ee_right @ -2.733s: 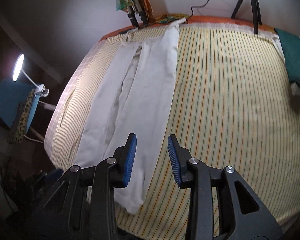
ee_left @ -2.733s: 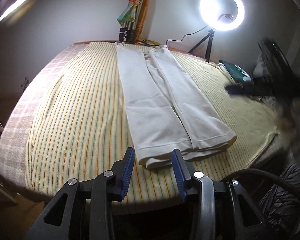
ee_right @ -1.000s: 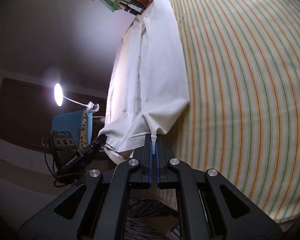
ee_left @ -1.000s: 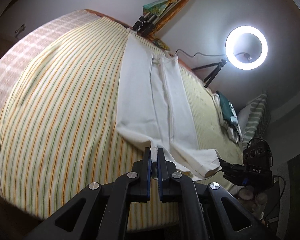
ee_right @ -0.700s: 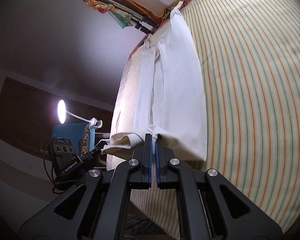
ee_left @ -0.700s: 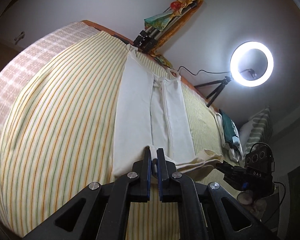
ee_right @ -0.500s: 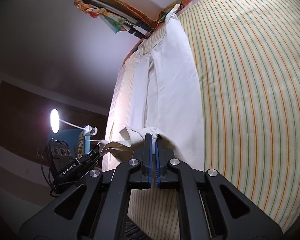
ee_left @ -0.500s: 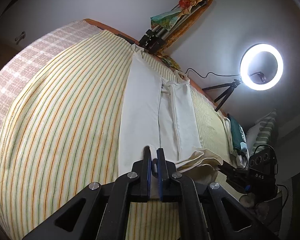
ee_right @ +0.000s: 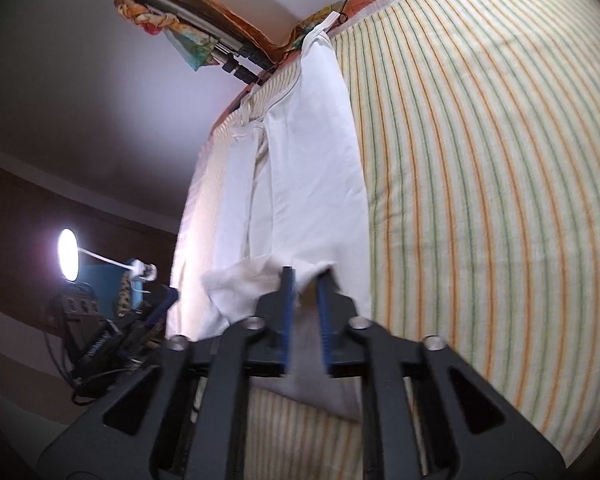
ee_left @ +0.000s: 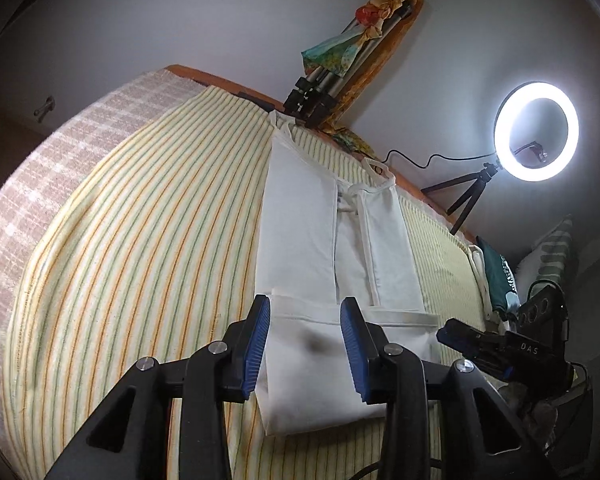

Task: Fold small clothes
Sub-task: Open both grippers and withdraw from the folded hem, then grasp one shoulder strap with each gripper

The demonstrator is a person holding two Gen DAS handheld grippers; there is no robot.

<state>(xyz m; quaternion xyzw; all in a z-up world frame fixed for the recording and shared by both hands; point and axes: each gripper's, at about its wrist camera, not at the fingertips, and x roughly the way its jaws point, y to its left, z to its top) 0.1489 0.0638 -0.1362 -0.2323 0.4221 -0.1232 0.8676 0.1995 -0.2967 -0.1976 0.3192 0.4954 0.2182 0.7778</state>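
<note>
Nearest the left wrist camera, the left tongs stand apart, having just been opening, with the turned-over hem of the white trousers lying flat between the blue pads and pressed by neither. That reads as a release: the leg ends have been laid over the legs to shorten the garment, and the cloth now rests by its own weight on the striped bedspread. The right tongs have also just been opening; a narrow gap shows between them, and the hem corner there looks bunched and blurred, sitting in the gap but seemingly no longer pinched. Farther up the bed, the trousers stretch straight toward the waistband near the headboard, both side edges turned inward so the strip stays narrow for folding. Beyond stand a ring light and a folded tripod against the wall.
</note>
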